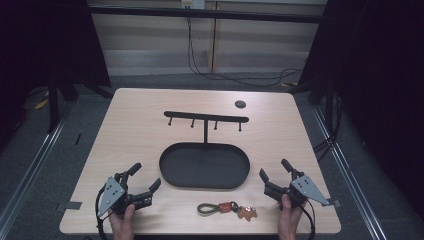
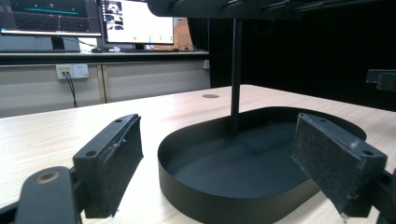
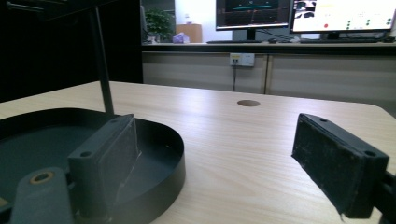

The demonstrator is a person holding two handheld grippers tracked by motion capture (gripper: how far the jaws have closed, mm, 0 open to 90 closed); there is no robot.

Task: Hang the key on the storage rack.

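Observation:
A black oval tray [image 1: 172, 175] lies mid-table, and a thin post rises from it to a black hook bar [image 1: 206, 117] with several pegs. A keychain [image 1: 226, 208] with an olive loop, a red clip and a brown tag lies near the front edge, between my hands. My left gripper [image 1: 145, 179] rests at the front left, open and empty, its jaws aimed at the tray [image 2: 196, 196]. At the front right my right gripper [image 1: 275, 168] is open and empty too, with the tray's rim [image 3: 173, 163] beside its left jaw.
A round cable hole [image 1: 240, 104] sits in the tabletop at the back right. Cables hang along the wall behind the table. Monitors [image 2: 135, 21] stand on a far desk in both gripper views. Bare wood surrounds the tray.

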